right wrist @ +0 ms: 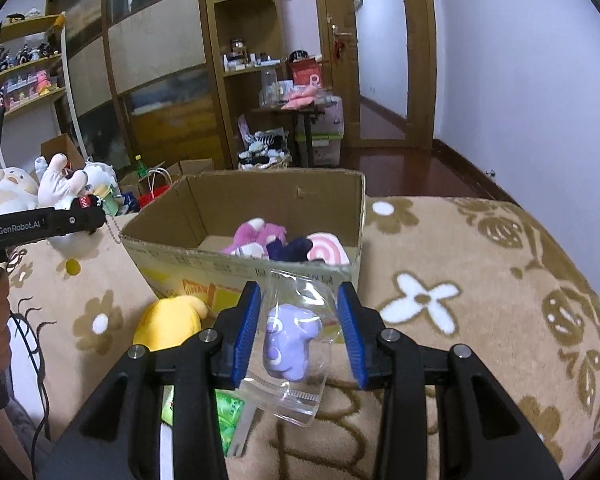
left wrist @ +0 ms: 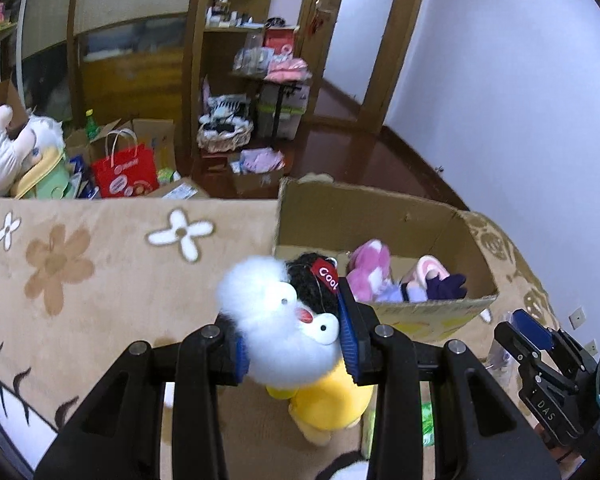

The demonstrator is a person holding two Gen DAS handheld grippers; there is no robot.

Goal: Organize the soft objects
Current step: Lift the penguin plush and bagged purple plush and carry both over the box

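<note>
My left gripper (left wrist: pixel 294 344) is shut on a white fluffy plush (left wrist: pixel 284 320) with a black top and a red tag, held above the blanket left of the cardboard box (left wrist: pixel 380 208). The box (right wrist: pixel 276 200) holds a pink plush (right wrist: pixel 256 236), a dark purple soft item (right wrist: pixel 290 248) and a pink-striped one (right wrist: pixel 328 254). My right gripper (right wrist: pixel 298 332) is open around a purple plush in a clear plastic bag (right wrist: pixel 290 340), in front of the box. A yellow plush (right wrist: pixel 168 326) lies at the box's front left; it also shows in the left wrist view (left wrist: pixel 328 404).
A beige flowered blanket (right wrist: pixel 480 300) covers the surface. Beyond its far edge are more plush toys (left wrist: pixel 8 152), a red paper bag (left wrist: pixel 126 172), boxes and wooden shelves (right wrist: pixel 236 60). A green packet (right wrist: pixel 228 416) lies under my right gripper.
</note>
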